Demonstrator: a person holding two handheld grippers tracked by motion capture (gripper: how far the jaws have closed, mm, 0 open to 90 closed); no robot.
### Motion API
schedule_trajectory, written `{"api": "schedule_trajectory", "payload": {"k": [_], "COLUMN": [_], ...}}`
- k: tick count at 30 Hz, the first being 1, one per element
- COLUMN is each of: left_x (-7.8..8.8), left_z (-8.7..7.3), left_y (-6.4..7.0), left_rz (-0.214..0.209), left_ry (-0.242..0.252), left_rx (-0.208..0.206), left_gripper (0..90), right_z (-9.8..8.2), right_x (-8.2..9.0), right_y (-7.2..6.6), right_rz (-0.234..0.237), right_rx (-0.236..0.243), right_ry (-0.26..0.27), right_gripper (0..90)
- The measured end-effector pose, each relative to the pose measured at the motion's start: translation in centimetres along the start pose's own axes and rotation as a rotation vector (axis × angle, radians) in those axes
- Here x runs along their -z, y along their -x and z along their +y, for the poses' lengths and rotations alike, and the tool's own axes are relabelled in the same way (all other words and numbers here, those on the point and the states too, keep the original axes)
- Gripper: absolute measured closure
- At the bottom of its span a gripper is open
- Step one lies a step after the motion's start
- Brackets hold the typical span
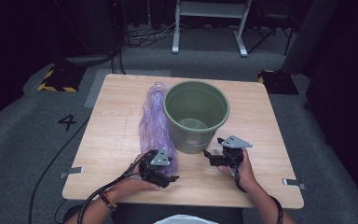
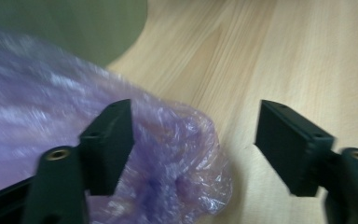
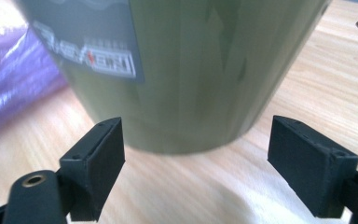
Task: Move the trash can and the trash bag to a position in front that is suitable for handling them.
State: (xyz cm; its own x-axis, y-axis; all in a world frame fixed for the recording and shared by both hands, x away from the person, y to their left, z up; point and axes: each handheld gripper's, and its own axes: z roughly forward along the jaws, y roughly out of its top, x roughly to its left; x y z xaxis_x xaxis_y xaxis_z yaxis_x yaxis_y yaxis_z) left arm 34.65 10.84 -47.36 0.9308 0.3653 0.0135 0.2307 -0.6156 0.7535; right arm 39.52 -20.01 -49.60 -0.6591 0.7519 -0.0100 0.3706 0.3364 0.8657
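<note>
Green plastic bucket (image 1: 196, 115) standing upright mid-bench (image 1: 116, 135), crumpled purple plastic bag (image 1: 154, 122) lying touching its left side. Left claw (image 1: 167, 178) hovering spread over bag's near end. Right claw (image 1: 209, 156) spread, facing bucket base, gripping nothing.

Green bucket (image 1: 196, 114), purple bag (image 1: 154, 122)

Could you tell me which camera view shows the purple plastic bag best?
The high view: the whole purple plastic bag lies beside the green bucket. The left gripper view shows its crumpled near end by the open left claw; the right gripper view catches a blurred edge.
</note>
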Motion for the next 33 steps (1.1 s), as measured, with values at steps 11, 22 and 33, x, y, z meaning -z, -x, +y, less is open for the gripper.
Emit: {"api": "schedule_trajectory", "payload": {"k": [11,22,33], "left_x": [6.3,5.1,1.2], "left_z": [-1.1,-5.6,-4.1], "left_y": [-2.1,-8.2,-4.8], "left_rz": [0.165,0.151,0.010], "left_ry": [0.080,-0.037,-0.081], "left_rx": [0.012,0.109,0.041], "left_gripper": [23.3,40.3,44.1], "right_z": [-1.1,-1.2,-1.2], "right_x": [1.4,1.7,2.7], "right_y": [1.1,0.2,0.1], "right_rz": [0.060,0.128,0.186], "right_rx": [0.032,0.106,0.150], "right_ry": [-0.099,-0.133,-0.138], "right_gripper": [18.5,19.4,42.7]}}
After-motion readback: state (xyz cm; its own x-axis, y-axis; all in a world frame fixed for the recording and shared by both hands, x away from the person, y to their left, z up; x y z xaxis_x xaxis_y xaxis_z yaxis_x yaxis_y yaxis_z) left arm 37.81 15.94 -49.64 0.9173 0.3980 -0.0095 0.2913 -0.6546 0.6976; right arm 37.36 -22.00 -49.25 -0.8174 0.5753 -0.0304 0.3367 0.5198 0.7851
